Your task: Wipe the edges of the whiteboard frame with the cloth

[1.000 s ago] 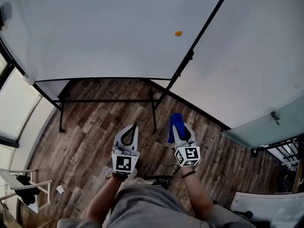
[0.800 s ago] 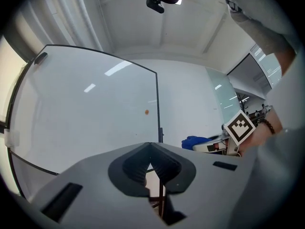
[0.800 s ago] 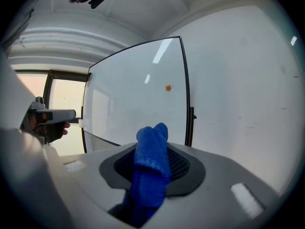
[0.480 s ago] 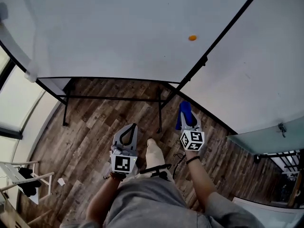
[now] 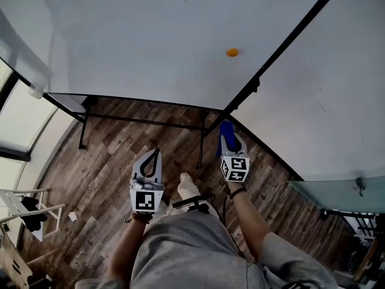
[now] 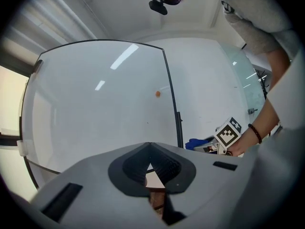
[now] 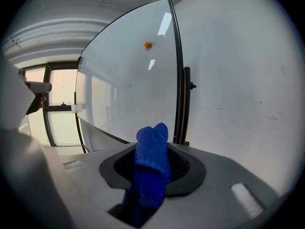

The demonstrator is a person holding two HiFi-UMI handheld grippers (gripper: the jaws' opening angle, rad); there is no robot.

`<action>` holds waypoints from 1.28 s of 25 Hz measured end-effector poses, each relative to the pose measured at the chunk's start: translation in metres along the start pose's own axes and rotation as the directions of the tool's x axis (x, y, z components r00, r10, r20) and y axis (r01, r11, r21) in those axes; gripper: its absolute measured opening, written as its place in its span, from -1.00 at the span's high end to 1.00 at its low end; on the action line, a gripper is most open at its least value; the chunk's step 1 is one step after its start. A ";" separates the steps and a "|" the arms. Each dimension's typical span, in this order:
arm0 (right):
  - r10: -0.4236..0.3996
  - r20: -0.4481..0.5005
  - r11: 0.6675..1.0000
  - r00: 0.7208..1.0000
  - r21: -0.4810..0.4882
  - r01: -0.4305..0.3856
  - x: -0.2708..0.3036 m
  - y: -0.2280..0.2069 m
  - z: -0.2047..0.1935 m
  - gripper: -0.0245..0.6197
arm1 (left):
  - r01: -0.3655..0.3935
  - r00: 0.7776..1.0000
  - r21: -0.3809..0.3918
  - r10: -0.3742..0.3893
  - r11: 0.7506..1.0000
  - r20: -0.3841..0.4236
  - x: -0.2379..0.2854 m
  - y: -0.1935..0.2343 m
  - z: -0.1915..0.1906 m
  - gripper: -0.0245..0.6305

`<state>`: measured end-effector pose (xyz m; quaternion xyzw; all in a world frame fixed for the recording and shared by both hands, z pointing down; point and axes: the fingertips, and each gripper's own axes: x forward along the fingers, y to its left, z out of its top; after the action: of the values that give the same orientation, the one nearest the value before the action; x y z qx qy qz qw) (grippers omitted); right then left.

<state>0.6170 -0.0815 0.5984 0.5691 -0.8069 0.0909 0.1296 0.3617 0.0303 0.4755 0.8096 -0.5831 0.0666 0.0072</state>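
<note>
A large whiteboard [image 5: 150,35] on a black stand fills the upper part of the head view; its black frame edge [image 5: 277,50] runs diagonally down to the lower right corner. A small orange magnet [image 5: 232,52] sits on the board. My right gripper [image 5: 225,131] is shut on a folded blue cloth [image 5: 225,129], held just below the board's lower right corner; in the right gripper view the cloth [image 7: 151,161] stands up beside the frame edge [image 7: 179,80]. My left gripper [image 5: 152,159] hangs lower over the floor, shut with nothing in it.
The stand's black legs and crossbar [image 5: 144,120] stand on a wood plank floor [image 5: 102,179]. A white wall [image 5: 325,107] lies right of the board. A glass panel [image 5: 343,191] is at the lower right and a white rack [image 5: 24,212] at the lower left.
The right gripper with the cloth has risen toward the board's lower right corner. The left gripper has drifted slightly left and the person has stepped closer.
</note>
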 end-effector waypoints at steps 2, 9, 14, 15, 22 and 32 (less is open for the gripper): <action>0.008 -0.020 1.000 1.000 -0.007 -0.008 0.012 -0.005 -0.010 0.49 | -0.026 1.000 -0.030 0.026 0.999 -0.009 0.008 0.000 0.001 0.90; 0.054 -0.085 0.998 0.995 -0.038 -0.058 0.048 -0.031 -0.034 0.49 | -0.091 0.995 0.014 0.091 0.996 -0.049 0.036 -0.011 -0.003 0.90; 0.080 -0.120 0.996 0.990 -0.029 -0.084 0.076 -0.039 -0.051 0.49 | -0.140 0.988 -0.002 0.139 0.990 -0.065 0.044 -0.014 -0.009 0.90; 0.083 -0.125 0.996 0.989 -0.018 -0.086 0.082 -0.040 -0.053 0.49 | -0.153 0.985 -0.011 0.152 0.988 -0.077 0.045 -0.013 -0.012 0.90; 0.055 -0.183 0.995 0.982 0.087 -0.039 0.112 -0.053 -0.072 0.49 | -0.221 0.972 0.000 0.221 0.975 -0.085 0.047 -0.009 -0.017 0.90; 0.081 -0.232 0.995 0.969 0.078 -0.064 0.146 -0.058 -0.086 0.49 | -0.303 0.945 0.000 0.300 0.953 -0.126 0.046 -0.001 -0.023 0.90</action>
<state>0.6344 -0.2061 0.7255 0.5286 -0.8026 0.1903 0.2007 0.3747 -0.0112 0.5041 0.7051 -0.6990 0.1117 0.0413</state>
